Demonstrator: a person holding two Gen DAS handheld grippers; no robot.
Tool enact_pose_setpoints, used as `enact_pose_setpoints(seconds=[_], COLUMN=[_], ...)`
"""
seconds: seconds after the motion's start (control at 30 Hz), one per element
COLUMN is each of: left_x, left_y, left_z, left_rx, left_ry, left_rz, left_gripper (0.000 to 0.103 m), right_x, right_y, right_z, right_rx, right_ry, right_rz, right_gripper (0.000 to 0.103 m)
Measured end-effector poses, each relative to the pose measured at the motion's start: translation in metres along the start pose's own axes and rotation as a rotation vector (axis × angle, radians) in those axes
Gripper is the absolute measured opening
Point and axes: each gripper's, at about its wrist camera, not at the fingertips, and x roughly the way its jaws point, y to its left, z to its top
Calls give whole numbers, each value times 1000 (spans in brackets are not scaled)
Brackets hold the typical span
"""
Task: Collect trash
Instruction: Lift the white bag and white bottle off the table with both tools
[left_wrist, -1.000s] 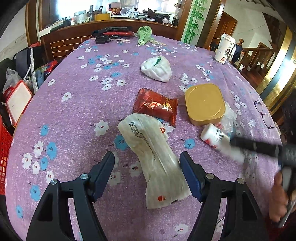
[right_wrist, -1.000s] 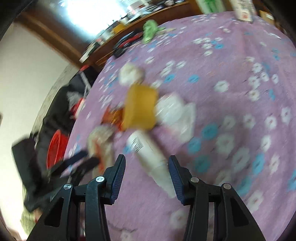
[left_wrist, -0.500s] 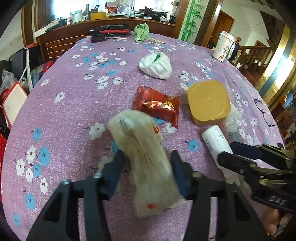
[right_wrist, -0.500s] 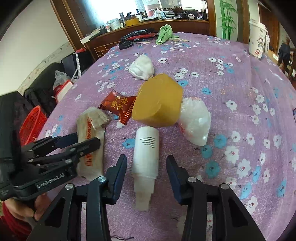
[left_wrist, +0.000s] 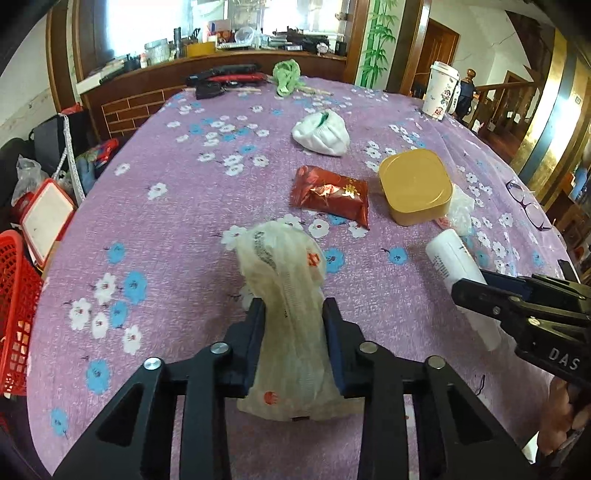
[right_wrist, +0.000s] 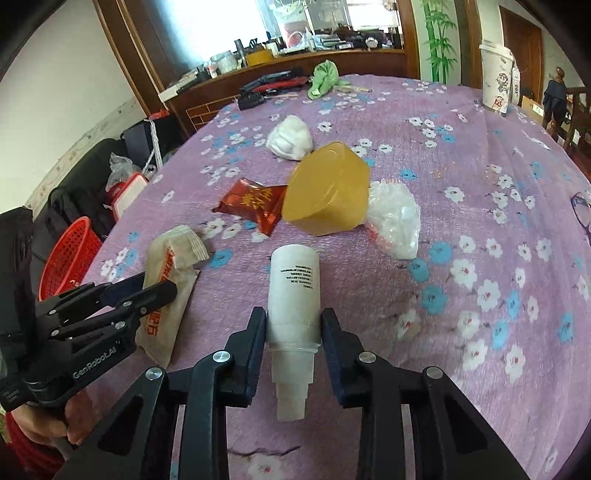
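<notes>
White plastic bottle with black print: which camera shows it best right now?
Right wrist view: the white plastic bottle lies full length between the right gripper. In the left wrist view that gripper hides its lower end.

Snack packet (left_wrist: 330, 195) lies between wrapper (left_wrist: 288, 295) and tub (left_wrist: 415, 190), on table (left_wrist: 177, 221).

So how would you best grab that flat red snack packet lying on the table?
Probably by a crimped end: the red snack packet lies flat on the purple tablecloth, so its faces give fingers nothing to close on. I'd come low from its bare left end, since the yellow box crowds the right, one finger under the seam and one above.
</notes>
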Motion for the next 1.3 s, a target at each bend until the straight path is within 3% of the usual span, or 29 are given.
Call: enact_pose_setpoints(seconds=[0.23, 0.57, 0.83, 1.3], left_x=[-16, -5, -4, -60], left_y=[-2, -5, -4, -13], left_z=[-6, -12, -14, -19], left_rx=[7, 23, 14, 22], left_ry=[-42, -1, -16, -119], left_rz=[1, 18, 15, -29], left_gripper=[29, 30, 29, 28], right_x=[-6, -20, -36, -58], right_y=[3, 12, 16, 30], right_z=[-10, -18, -22, -27], right_rx=[22, 18, 16, -5], right_ry=[-1, -26, -49, -93], right_rz=[13, 16, 5, -10], right_gripper=[32, 32, 32, 32])
